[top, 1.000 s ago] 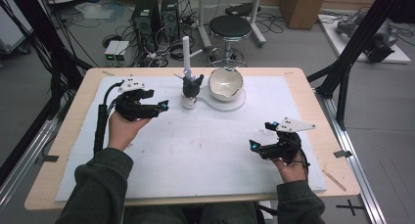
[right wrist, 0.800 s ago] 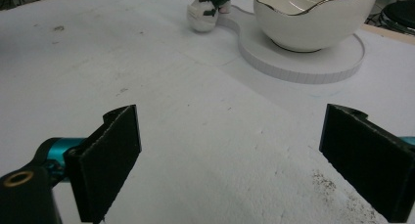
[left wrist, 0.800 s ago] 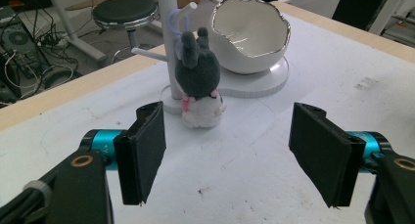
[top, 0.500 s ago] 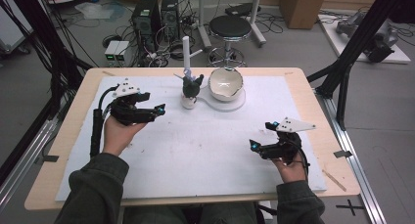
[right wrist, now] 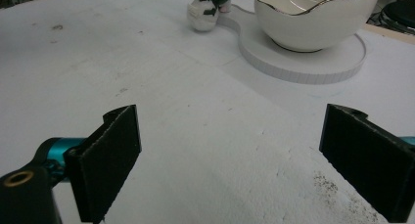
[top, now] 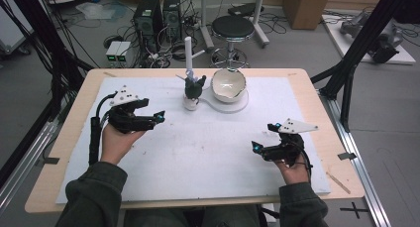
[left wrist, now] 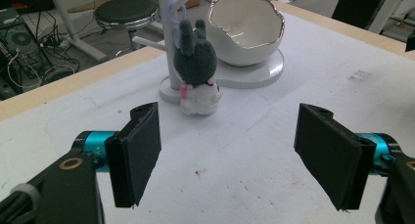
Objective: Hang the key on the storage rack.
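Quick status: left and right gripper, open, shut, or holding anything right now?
Left gripper: open, jaws have just been opening, nothing between them.
Right gripper: open, holding nothing.

One plush toy (left wrist: 195, 72), one white stand (left wrist: 170, 43), one egg-shaped bowl (left wrist: 247, 31) — apparently one base plate (right wrist: 303, 62) — two claws.

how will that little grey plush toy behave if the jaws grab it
The plush toy looks soft and fuzzy, so it will probably squash and weigh little. Its purple loop seems hooked over a peg of the white stand, so a sideways pull may drag or tip the stand.
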Tool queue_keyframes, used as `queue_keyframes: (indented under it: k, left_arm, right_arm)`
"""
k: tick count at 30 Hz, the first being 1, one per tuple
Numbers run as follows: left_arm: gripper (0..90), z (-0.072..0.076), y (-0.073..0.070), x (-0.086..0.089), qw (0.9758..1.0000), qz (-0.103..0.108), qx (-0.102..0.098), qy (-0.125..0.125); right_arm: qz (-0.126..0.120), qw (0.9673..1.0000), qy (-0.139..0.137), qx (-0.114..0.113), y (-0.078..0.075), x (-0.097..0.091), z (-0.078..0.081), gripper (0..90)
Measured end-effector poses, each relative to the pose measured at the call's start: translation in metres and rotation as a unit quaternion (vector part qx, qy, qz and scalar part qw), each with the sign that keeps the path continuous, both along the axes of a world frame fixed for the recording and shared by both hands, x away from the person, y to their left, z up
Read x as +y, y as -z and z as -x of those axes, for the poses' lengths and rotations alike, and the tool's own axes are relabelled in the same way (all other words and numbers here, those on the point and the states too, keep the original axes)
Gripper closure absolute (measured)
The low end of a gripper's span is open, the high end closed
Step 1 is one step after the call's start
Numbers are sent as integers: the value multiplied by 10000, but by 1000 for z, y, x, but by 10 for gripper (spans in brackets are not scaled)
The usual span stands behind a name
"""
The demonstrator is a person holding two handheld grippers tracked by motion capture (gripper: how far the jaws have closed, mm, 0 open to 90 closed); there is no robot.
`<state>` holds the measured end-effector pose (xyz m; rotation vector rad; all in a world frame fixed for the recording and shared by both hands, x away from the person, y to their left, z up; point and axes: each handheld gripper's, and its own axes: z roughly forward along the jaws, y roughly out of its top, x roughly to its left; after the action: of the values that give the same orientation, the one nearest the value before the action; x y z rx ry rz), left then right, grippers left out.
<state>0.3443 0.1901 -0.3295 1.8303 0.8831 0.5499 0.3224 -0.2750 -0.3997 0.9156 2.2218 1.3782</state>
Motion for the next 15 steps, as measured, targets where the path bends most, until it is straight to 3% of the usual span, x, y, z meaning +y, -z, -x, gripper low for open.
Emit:
queue_keyframes:
  k: [15]
  left_arm:
    - [256,10,2,4,10000,54,-70,-2]
  right_arm:
    - [-2,10000,-3,-49,0,0,-1,74]
